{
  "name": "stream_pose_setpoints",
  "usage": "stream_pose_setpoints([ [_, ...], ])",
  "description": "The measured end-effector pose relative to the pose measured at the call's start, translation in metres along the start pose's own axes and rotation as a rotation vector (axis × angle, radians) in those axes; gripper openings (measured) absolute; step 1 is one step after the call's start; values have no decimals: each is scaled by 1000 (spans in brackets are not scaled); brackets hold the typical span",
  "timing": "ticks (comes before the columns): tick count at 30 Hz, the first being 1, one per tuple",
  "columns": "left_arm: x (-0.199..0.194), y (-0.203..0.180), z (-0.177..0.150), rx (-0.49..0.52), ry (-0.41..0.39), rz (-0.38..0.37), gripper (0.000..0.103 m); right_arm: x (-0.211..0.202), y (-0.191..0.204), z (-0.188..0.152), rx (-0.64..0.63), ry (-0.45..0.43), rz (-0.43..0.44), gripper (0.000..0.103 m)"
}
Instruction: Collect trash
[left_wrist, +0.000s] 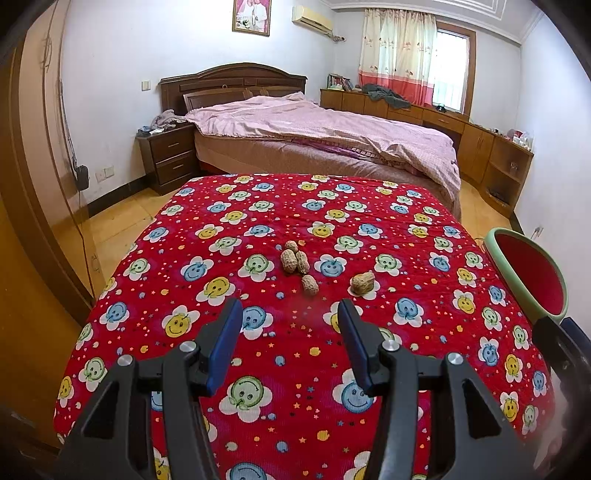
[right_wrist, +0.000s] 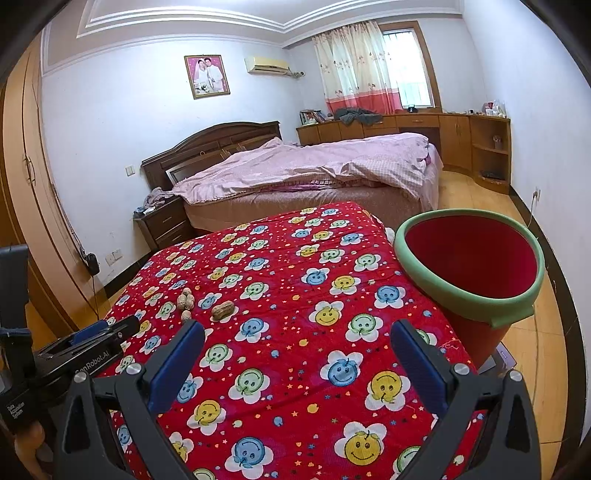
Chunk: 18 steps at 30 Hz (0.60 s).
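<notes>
Surface: a red quilt (left_wrist: 280, 332) printed with smiling flower faces covers the raised work surface in a bedroom.
Trash: peanut shells (left_wrist: 295, 260) lie in a small cluster near the middle of the quilt, with one single shell (left_wrist: 309, 285) just in front of the cluster and another lone shell (left_wrist: 362, 282) a little to its right.
Left gripper (left_wrist: 290, 314): its blue-padded jaws are spread apart with nothing between them; it hovers above the quilt, tips aimed at the shells.
Shells relative to left gripper: ahead of the fingertips and apart from them; the nearest single shell sits roughly in line with the gap between the jaws.
Right gripper (right_wrist: 297, 336): jaws spread wide, empty, held over the quilt beside the bin.
Shells relative to right gripper: well off to its left and further ahead (right_wrist: 184, 297), nearer the other gripper (right_wrist: 107, 330), which shows at the left edge of this view.
Bin (right_wrist: 517, 306): a red bucket with a green rim stands at the quilt's right edge, just ahead and to the right of the right gripper; its inside looks empty.
</notes>
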<state>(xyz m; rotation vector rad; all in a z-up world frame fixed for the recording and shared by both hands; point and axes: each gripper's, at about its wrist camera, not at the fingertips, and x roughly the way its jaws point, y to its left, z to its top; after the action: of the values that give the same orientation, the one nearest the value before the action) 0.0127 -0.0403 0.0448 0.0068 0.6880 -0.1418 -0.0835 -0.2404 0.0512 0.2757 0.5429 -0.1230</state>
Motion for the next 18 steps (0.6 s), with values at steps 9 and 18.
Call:
stream_pose_setpoints([
  [9,0,0,0,0,-1,0,54,-1,-1,0,-1,0,0,103],
  [18,1,1,0,-1,0,1,54,0,0,0,0,1,0,103],
])
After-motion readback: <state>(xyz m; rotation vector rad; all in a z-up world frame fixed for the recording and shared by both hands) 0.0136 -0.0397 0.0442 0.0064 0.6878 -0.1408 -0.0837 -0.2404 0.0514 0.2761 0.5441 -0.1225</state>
